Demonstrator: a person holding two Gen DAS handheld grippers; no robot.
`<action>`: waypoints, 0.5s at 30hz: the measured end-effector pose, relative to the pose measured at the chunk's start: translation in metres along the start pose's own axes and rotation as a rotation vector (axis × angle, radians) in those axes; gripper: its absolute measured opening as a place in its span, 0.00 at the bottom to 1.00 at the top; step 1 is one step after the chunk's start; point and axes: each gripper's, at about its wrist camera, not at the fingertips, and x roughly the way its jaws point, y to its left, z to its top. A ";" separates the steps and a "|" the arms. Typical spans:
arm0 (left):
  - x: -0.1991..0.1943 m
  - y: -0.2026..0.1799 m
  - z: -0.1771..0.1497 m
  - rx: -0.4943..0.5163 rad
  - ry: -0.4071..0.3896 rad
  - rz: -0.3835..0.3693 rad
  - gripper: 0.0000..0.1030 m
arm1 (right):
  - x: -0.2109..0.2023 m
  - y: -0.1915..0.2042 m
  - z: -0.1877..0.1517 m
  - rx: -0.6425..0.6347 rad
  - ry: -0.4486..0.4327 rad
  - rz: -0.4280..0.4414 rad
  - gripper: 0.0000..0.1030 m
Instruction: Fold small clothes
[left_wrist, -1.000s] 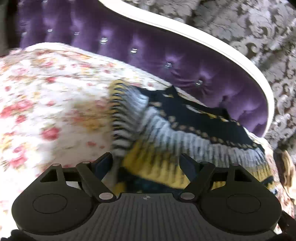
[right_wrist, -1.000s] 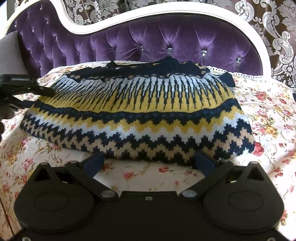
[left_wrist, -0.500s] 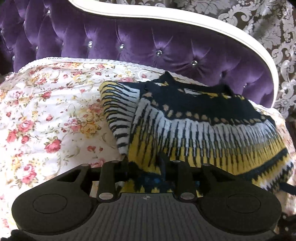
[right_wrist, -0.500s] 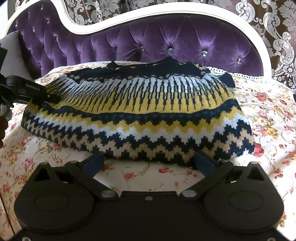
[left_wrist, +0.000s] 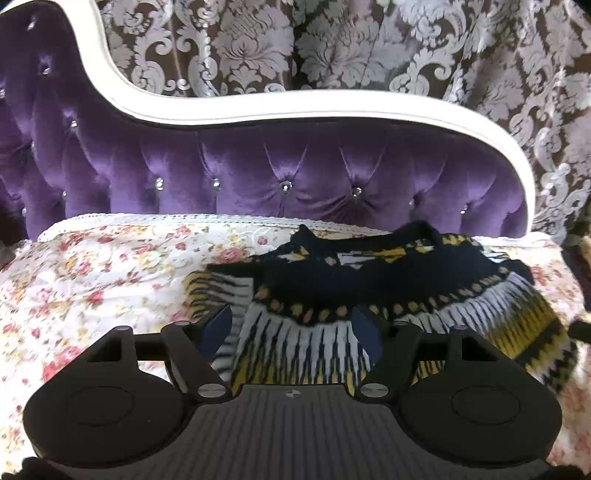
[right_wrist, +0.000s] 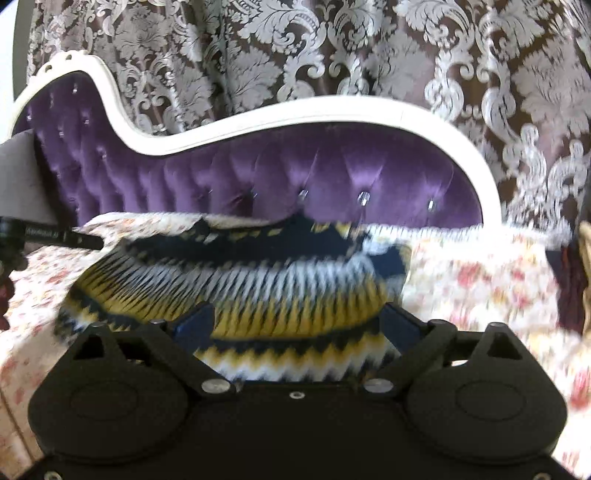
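Right now the sweater (left_wrist: 369, 295) is lying bunched on the flowered bedspread (left_wrist: 110, 266), straight ahead of both my grippers, its dark neck end toward the purple headboard (left_wrist: 295, 177). My left gripper (left_wrist: 293, 332) is hovering over the white-and-black striped part; its fingers (left_wrist: 216, 328) are standing wide apart with the knit showing between them, and I cannot tell whether they are touching the cloth. One sleeve is lying just beyond my left finger, yellow stripes folded against the body.

From my right wrist the sweater (right_wrist: 240, 280) is blurred. My right gripper (right_wrist: 295, 328) is also spread open, its fingers (right_wrist: 194, 325) straddling the yellow band, with the zigzag hem sitting closest to me between them. Far off to my left in that view, the dark tip of the left gripper (right_wrist: 55, 238) is reaching in beside the sweater's edge.

Beyond the sweater the headboard (right_wrist: 258, 177) is curving up with its white frame (right_wrist: 295, 114), and behind it a brown curtain (right_wrist: 332, 48) with silver leaf patterns is hanging. The bedspread (right_wrist: 480, 273) is stretching out to my right.
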 end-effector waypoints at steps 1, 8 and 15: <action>0.005 -0.002 -0.001 0.009 0.004 0.008 0.71 | 0.011 -0.001 0.005 -0.006 0.003 -0.001 0.78; 0.059 0.015 -0.014 0.039 0.095 0.152 0.72 | 0.089 0.006 0.021 -0.079 0.063 -0.007 0.60; 0.079 0.051 -0.027 -0.076 0.145 0.122 1.00 | 0.132 -0.026 0.006 -0.023 0.139 -0.109 0.56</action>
